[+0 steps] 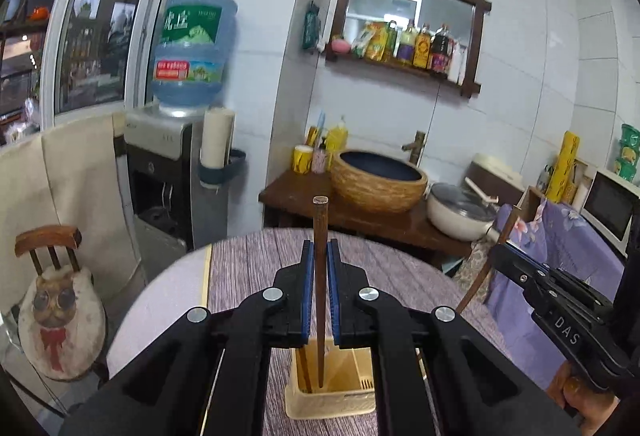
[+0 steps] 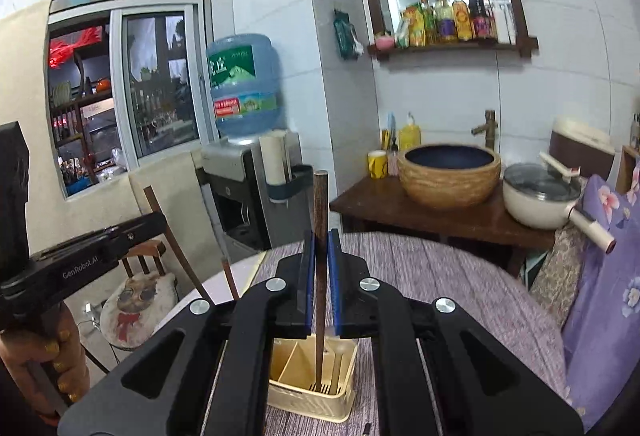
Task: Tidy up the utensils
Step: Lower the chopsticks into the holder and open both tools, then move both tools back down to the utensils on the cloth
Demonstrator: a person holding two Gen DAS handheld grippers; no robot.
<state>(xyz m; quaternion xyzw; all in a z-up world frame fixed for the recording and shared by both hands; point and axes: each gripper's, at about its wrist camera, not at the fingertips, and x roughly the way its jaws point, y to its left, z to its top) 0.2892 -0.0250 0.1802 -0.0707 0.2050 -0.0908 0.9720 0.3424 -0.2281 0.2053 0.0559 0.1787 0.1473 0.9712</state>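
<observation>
the left gripper (image 1: pixel 319 256) is clenched on a dark chopstick (image 1: pixel 320 276), held upright with its lower end down in the cream holder (image 1: pixel 332 400) on the purple table (image 1: pixel 256 268). a second chopstick (image 1: pixel 305 368) already leans in that compartment. the right gripper (image 2: pixel 319 248) likewise grasps a chopstick (image 2: pixel 320 256) upright, its tip in the holder's (image 2: pixel 304 396) right compartment. a woven basin (image 2: pixel 450 174) and a pot (image 2: pixel 540 200) sit well behind.

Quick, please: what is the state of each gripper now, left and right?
Left gripper: shut on a brown chopstick.
Right gripper: shut on another brown chopstick, its tip in the beige holder.
</observation>
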